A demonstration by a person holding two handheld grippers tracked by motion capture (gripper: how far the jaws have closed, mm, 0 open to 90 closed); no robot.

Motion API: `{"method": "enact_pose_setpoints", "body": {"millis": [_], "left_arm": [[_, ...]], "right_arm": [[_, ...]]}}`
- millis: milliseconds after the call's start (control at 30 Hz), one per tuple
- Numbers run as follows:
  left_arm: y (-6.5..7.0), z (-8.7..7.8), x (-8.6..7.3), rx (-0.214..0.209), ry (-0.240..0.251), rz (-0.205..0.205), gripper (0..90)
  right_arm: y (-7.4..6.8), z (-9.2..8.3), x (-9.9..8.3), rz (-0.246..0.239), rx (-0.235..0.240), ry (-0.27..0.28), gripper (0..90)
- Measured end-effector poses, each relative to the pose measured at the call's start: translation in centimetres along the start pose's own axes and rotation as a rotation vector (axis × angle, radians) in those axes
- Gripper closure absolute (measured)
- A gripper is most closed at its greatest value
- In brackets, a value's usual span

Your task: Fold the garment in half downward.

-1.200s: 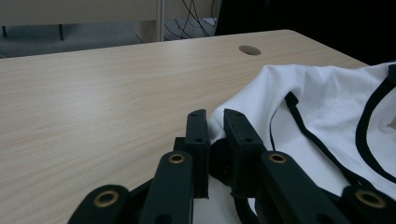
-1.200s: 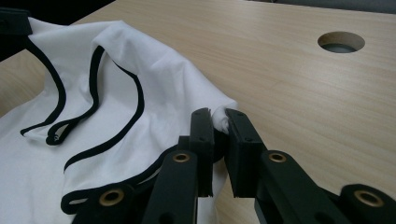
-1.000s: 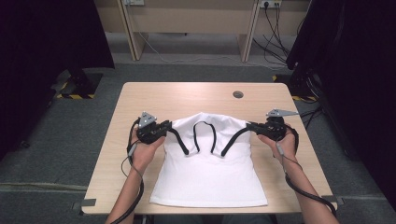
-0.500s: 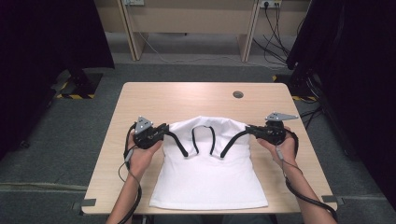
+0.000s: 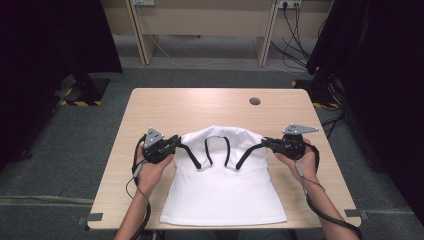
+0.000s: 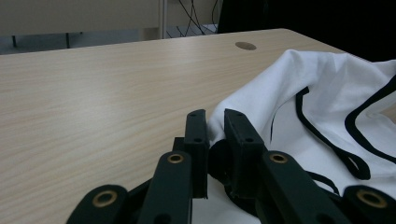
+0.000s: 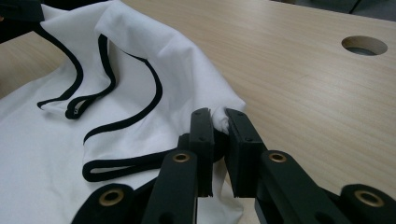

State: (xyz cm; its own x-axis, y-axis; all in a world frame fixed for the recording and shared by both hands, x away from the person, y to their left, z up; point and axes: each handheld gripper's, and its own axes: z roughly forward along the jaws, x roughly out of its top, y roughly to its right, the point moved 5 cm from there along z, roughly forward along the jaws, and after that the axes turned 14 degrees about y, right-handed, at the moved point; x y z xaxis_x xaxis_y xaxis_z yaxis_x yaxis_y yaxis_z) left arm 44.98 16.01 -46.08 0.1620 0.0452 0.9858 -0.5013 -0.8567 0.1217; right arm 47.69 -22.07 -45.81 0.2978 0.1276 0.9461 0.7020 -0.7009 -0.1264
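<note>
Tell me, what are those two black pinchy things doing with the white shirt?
A person is folding a white top with black trim on a wooden table. The left gripper pinches one side of the cloth, and the right gripper pinches the other. The upper part is lifted and bunched between them, while the bottom lies flat on the table.

A top (image 5: 225, 195) lies on the bench (image 5: 200, 107) at lower centre of the high view; the left claw (image 5: 176, 143) sits at its upper left corner, the right claw (image 5: 265, 142) at its upper right.
</note>
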Motion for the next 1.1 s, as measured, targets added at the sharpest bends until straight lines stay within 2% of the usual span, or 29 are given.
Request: {"method": "enact_pose_setpoints", "body": {"millis": [267, 667, 900, 1100], "left_arm": [[0.2, -0.8, -0.7, -0.001, -0.011, 0.01, 79.3], [0.0, -2.1, -1.8, 0.007, -0.021, 0.016, 79.0], [0.4, -2.6, -1.9, 0.01, -0.012, 0.03, 79.1], [0.6, -3.1, -2.2, 0.007, -0.014, 0.043, 78.9]], "right_arm": [[-0.5, -0.5, -0.6, -0.043, 0.007, -0.021, 81.9], [-1.3, -1.1, -1.9, -0.078, 0.023, -0.047, 81.8], [-1.8, -1.5, -2.6, -0.1, 0.028, -0.055, 81.8], [-2.1, -2.0, -2.7, -0.112, 0.028, -0.041, 81.8]]}}
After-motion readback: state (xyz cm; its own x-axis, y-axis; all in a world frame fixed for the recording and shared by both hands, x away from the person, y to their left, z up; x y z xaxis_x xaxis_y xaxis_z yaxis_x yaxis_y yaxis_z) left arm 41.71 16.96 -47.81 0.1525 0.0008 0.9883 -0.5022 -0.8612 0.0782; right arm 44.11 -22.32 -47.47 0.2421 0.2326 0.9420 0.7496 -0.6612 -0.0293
